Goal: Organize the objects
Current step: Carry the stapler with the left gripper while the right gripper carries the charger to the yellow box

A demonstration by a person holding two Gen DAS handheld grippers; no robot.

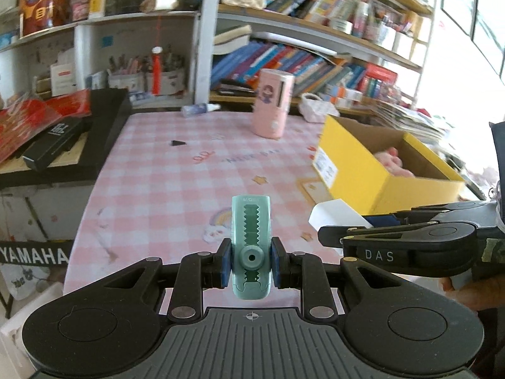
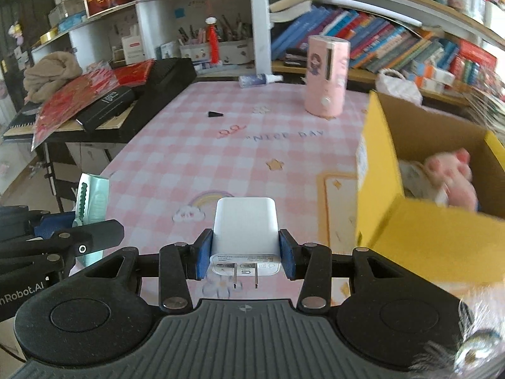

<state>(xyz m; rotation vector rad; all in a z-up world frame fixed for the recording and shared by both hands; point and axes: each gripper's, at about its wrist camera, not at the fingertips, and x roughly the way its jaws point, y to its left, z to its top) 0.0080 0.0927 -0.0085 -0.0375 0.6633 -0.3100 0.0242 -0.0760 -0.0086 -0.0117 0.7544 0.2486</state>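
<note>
Here ribbed teal eraser (image 1: pixel 251 246) and smooth white charger (image 2: pixel 245 233) sit clamped.

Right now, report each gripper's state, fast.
Left gripper: closed on the teal eraser, held above the table.
Right gripper: closed on the white charger, prongs facing the camera.

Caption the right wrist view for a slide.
Right gripper clamps white charger beside yellow box.

Bright daylight floods in from right of the fingers, blowing out that edge. Fisheye bending curves the cluttered white bookshelves (image 1: pixel 202 15); the open yellow cardboard box (image 2: pixel 426 237) smears with motion blur.
</note>
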